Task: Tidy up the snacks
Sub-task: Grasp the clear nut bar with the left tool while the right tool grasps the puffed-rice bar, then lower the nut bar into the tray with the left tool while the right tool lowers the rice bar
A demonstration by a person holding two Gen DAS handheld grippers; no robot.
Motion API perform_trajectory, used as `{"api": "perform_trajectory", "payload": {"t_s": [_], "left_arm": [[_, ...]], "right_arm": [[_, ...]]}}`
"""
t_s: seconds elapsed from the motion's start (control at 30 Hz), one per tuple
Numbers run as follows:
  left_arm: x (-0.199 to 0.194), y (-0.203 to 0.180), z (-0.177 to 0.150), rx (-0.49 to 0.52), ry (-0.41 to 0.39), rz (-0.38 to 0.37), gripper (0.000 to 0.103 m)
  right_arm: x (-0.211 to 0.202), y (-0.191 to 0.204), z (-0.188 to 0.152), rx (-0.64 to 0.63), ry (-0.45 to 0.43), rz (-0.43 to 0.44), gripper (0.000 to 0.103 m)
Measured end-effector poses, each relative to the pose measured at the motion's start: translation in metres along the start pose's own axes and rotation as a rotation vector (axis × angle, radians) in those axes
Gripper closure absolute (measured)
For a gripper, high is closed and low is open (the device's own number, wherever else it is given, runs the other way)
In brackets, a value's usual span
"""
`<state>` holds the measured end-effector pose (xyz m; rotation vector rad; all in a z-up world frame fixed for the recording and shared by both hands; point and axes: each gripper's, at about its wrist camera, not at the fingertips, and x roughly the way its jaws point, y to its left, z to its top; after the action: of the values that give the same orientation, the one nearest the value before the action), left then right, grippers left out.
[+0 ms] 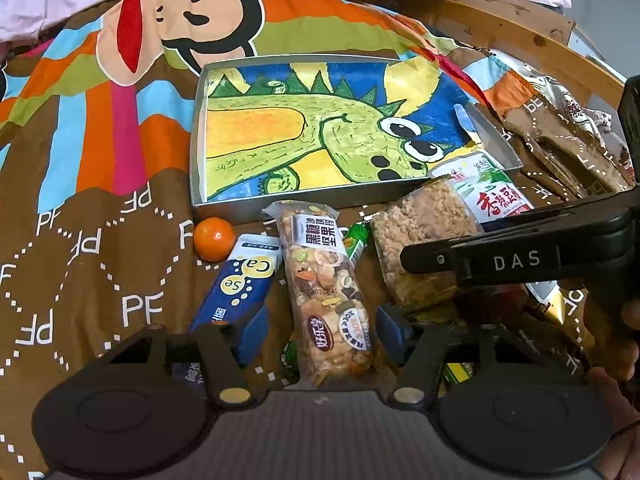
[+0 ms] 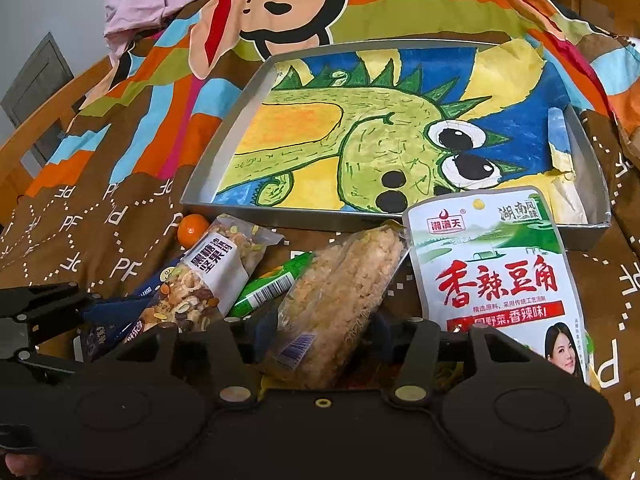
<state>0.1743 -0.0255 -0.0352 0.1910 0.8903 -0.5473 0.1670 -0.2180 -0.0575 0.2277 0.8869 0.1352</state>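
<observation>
Left wrist view shows the left gripper point(image 1: 320, 326) astride the nut bar point(image 1: 326, 292), grip unclear, while the right gripper point(image 2: 320, 330) clasps the rice cake point(image 2: 340, 300).

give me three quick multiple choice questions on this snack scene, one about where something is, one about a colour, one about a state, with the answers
1. Where is the small round fruit?
A. inside the tray
B. on the cloth just outside the tray's near wall
C. on top of the white pouch

2. What colour is that fruit?
A. orange
B. purple
C. white

3. What does the tray hold?
A. most of the snacks
B. only the dinosaur drawing lining it
C. the mixed nut bar

Answers: B, it lies on the brown cloth beside the tray's near corner; A, its skin is plainly orange; B, the mixed nut bar and white pouch lie outside.
</observation>
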Motion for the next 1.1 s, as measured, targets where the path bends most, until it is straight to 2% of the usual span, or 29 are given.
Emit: {"api": "perform_trajectory", "payload": {"t_s": [0.03,0.1,0.23,0.4,0.63,0.7,0.87,0.9,0.93,1.1], "left_arm": [[0.000,0.000,0.000,-0.002,0.005,-0.002,0.047],[0.000,0.000,-0.001,-0.007,0.010,-0.002,0.060],[-0.004,-0.001,-0.002,-0.014,0.020,0.022,0.061],[-0.008,-0.001,-0.003,-0.043,0.038,0.036,0.061],[-0.002,0.002,0.000,-0.058,0.044,0.023,0.059],[0.000,0.004,0.000,-0.062,0.046,0.017,0.059],[0.003,0.007,-0.001,-0.070,0.050,0.006,0.059],[0.004,0.007,-0.002,-0.072,0.049,0.006,0.059],[0.003,0.007,-0.002,-0.073,0.049,0.004,0.059],[0.001,0.009,-0.002,-0.080,0.046,-0.003,0.061]], "right_arm": [[-0.001,0.000,0.000,-0.001,-0.003,0.001,0.052],[-0.003,0.000,0.000,-0.002,-0.012,0.000,0.056],[-0.010,0.002,0.000,-0.013,-0.036,0.011,0.063],[-0.021,0.007,0.000,-0.044,-0.082,0.050,0.064],[-0.007,0.003,0.001,0.018,-0.084,0.170,0.050],[-0.002,0.005,0.000,0.008,-0.079,0.176,0.047],[0.003,0.005,0.000,0.017,-0.065,0.176,0.046],[0.004,0.004,-0.001,0.024,-0.059,0.170,0.047],[0.004,0.003,-0.001,0.031,-0.055,0.162,0.053],[0.004,-0.002,-0.003,0.050,-0.037,0.110,0.070]]}}
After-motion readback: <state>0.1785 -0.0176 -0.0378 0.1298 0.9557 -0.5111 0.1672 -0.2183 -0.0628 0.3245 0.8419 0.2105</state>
